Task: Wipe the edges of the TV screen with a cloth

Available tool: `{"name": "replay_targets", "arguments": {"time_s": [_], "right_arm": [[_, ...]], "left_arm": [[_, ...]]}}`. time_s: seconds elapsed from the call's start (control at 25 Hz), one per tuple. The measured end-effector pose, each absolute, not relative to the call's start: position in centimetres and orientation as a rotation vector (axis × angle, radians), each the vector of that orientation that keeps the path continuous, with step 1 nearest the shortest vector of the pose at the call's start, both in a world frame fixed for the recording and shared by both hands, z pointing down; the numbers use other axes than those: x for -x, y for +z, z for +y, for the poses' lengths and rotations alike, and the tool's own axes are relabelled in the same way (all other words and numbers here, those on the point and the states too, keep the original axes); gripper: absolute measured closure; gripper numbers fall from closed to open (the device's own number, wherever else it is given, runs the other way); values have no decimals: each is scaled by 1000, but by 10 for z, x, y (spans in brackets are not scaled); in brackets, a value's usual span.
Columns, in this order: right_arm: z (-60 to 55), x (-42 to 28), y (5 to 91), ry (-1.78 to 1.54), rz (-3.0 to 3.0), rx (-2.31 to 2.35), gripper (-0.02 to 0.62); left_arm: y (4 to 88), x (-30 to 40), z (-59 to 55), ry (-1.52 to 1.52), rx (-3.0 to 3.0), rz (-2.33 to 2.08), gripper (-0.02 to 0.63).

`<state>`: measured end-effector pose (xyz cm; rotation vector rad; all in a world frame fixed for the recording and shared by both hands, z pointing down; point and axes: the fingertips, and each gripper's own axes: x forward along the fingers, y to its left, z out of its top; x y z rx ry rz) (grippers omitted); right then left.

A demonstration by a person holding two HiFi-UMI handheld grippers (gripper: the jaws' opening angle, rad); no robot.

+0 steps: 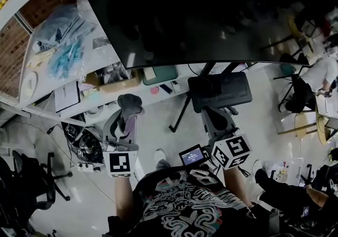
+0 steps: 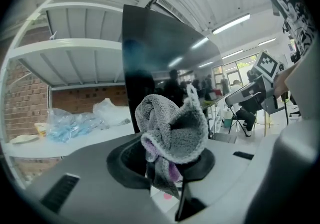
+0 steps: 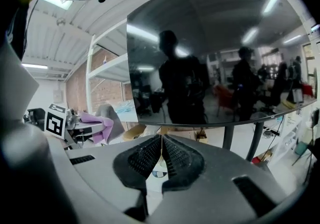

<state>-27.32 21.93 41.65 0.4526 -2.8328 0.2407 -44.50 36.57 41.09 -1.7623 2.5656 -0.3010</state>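
The large dark TV screen (image 1: pixel 200 14) fills the top of the head view, its lower edge running across just above both grippers. My left gripper (image 1: pixel 128 110) is shut on a bunched grey cloth (image 1: pixel 130 105) with a purple side, held below the screen's lower left corner. In the left gripper view the cloth (image 2: pixel 172 130) sticks up between the jaws, with the screen's left edge (image 2: pixel 125 78) close behind. My right gripper (image 1: pixel 217 89) is shut with nothing in it, under the screen's lower edge (image 3: pixel 220 124); its pads (image 3: pixel 170 155) meet at the tips.
A white shelf (image 1: pixel 79 46) with plastic bags and boxes stands left of the screen. The TV stand's legs (image 1: pixel 182 112) reach down to the floor. Cables and a power strip (image 1: pixel 84 149) lie at lower left. Chairs (image 1: pixel 301 96) and a seated person are at right.
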Motion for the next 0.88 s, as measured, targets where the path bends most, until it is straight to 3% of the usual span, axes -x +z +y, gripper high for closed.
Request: {"name": "replay_targets", "arguments": {"time_s": [0.48, 0.88], "right_arm": [[186, 286, 440, 336, -2740, -573, 566], [101, 278, 421, 325, -2792, -493, 566]], "left_arm": [[444, 511, 327, -417, 1878, 2616, 494], [486, 546, 292, -488, 1640, 2975, 494]]}}
